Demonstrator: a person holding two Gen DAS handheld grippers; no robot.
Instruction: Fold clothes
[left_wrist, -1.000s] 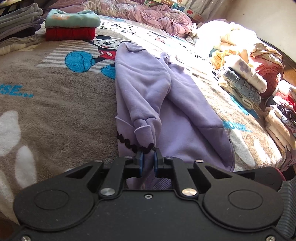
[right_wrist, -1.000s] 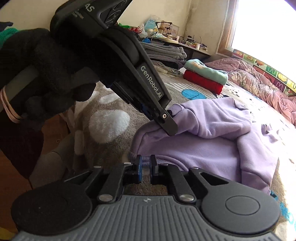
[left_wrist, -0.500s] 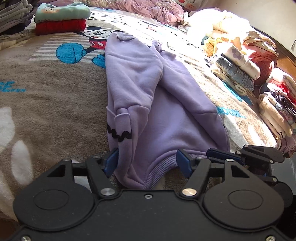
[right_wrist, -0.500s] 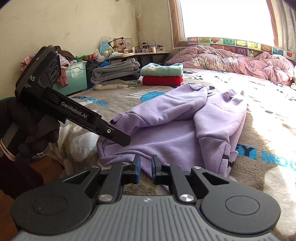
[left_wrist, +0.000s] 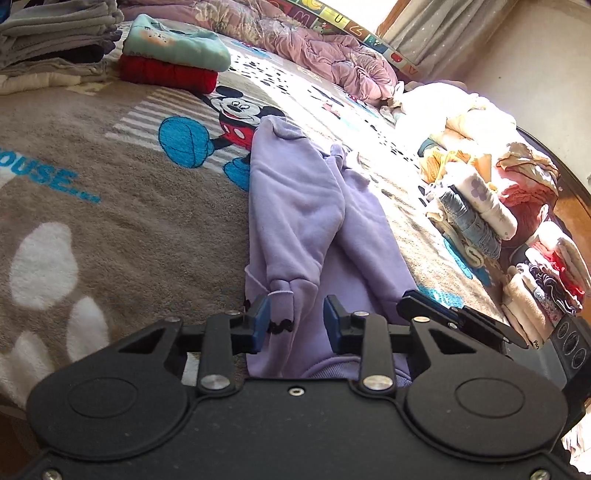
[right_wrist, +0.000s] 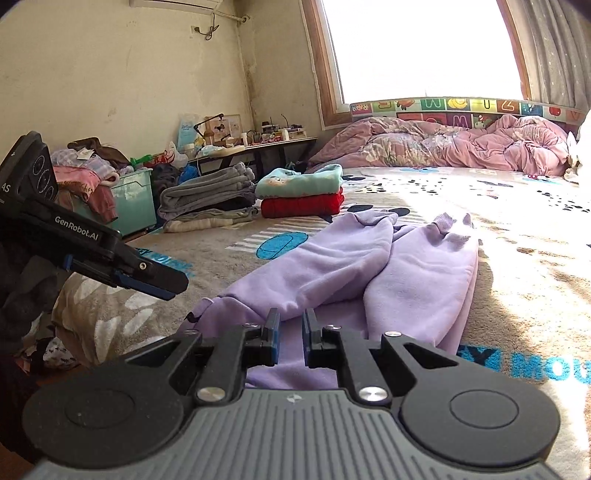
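A lilac sweatshirt lies on the Mickey Mouse blanket, both sleeves folded in over its body. My left gripper hovers over the near hem, its jaws apart and closing. The left sleeve's cuff shows in the gap between them, but the pads press on nothing. In the right wrist view the left gripper hangs free above the blanket, left of the sweatshirt. My right gripper is shut and holds nothing, just above the hem. Its tip reaches in from the right.
Folded teal and red clothes are stacked at the far left, next to a grey folded pile. Unfolded clothes are heaped along the bed's right side. A pink quilt lies under the window.
The left gripper let go of the sleeve cuff, spread wide, then narrowed partway. Both grippers drew back and rose a little. The right gripper rolled level and stayed shut.
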